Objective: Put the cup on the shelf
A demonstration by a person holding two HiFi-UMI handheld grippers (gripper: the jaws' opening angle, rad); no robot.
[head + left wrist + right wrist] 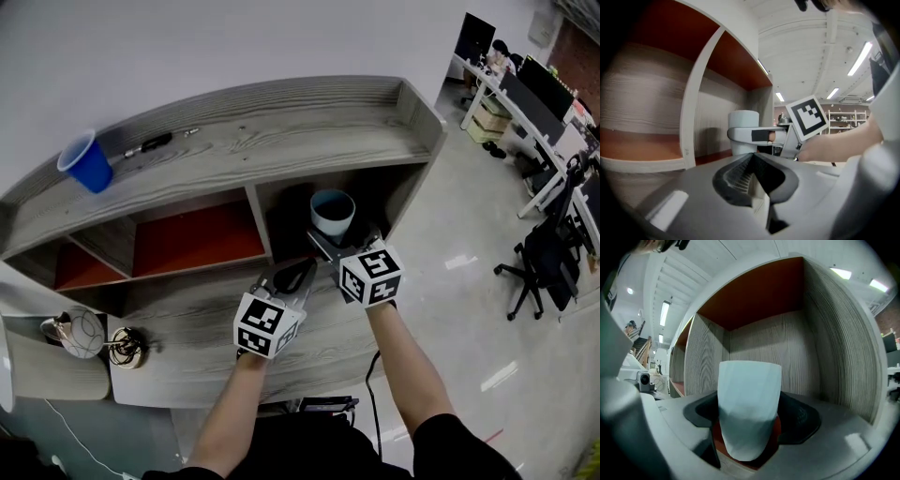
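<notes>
My right tongs (751,425) clamp pale blue cup (750,394) low on its sides; cup upright, between tongs, already inside shelf compartment (801,357). Can't tell if seated on floor. My left tongs (752,164) closed, empty, just beside right tongs. Remaining, I judge: set down, release, back out.

This looks like an open office, perhaps also used as a laboratory. In the head view, at the far right, long white desks (525,108) stand in a row and carry dark monitors (547,86). A black office chair (539,262) on castors stands on the glossy pale grey floor (459,309). The wall (187,47) behind the shelf unit (281,127) is plain white. The left gripper view shows a white ceiling (806,51) with long strip lights (860,58). Far behind there are open racks (846,117), and the things on them are too small to name. The shelf unit is of grey wood grain with orange-red inner panels, like office furniture.
</notes>
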